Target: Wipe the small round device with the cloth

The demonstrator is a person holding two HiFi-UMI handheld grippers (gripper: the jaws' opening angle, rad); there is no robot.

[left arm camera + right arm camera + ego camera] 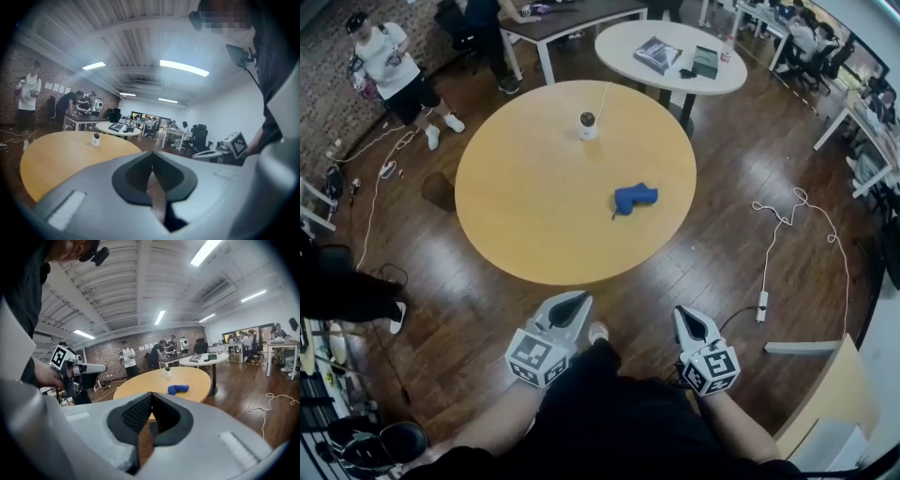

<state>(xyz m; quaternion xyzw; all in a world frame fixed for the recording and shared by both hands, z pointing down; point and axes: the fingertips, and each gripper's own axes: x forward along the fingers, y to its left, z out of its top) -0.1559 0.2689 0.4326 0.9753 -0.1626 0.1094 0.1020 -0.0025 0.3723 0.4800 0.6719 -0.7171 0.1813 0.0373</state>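
A small white round device [588, 124] with a cable stands at the far side of the round wooden table [534, 216]; it also shows in the left gripper view [96, 138] and the right gripper view [167, 371]. A crumpled blue cloth [635, 198] lies on the table's right part, seen too as the blue cloth [178, 389]. My left gripper [579, 300] and right gripper [682, 317] hang near my body, short of the table's near edge. Both are shut with nothing between the jaws.
A white round table [670, 56] with books stands beyond. Cables and a power strip [763, 305] trail over the wood floor at right, more cables [380, 169] at left. People stand and sit around the room's edges.
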